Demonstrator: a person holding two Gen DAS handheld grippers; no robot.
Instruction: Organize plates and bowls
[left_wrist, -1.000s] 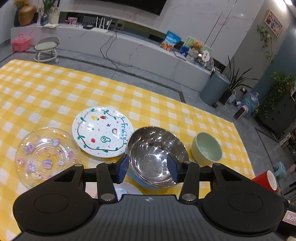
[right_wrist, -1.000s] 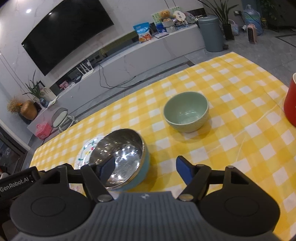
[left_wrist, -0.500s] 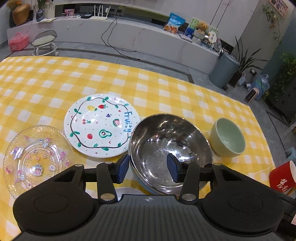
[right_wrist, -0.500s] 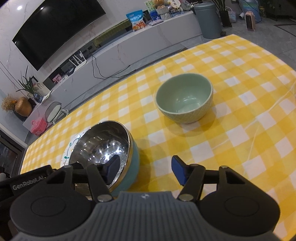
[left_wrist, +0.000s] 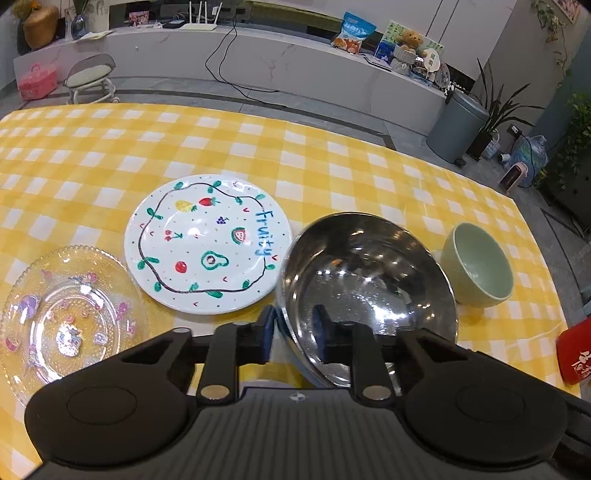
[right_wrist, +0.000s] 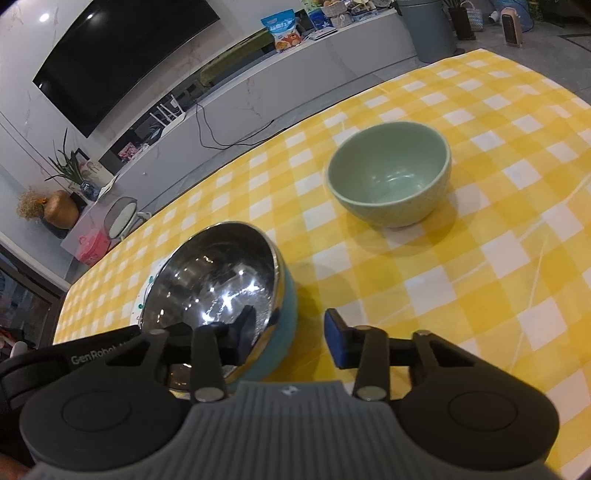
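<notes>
Steel bowl (left_wrist: 365, 284) sits tilted on the checked cloth (left_wrist: 110, 155) between the fruit plate (left_wrist: 207, 243) and green bowl (right_wrist: 389, 173). Left gripper (left_wrist: 293, 332) and right gripper (right_wrist: 291, 339) straddle its rim, jaws closing; contact unclear.

Both wrist views, angled down, share steel bowl (left_wrist: 365, 288).

A yellow-and-white checked tablecloth (left_wrist: 332, 155) covers the table. Beyond it, at twelve o'clock, a long white marble-look low cabinet (left_wrist: 280, 70) runs along grey tiled floor (left_wrist: 229, 96). A curved black television (right_wrist: 122, 62) hangs above; a grey cylindrical bin (left_wrist: 456, 127) stands at two o'clock.
</notes>
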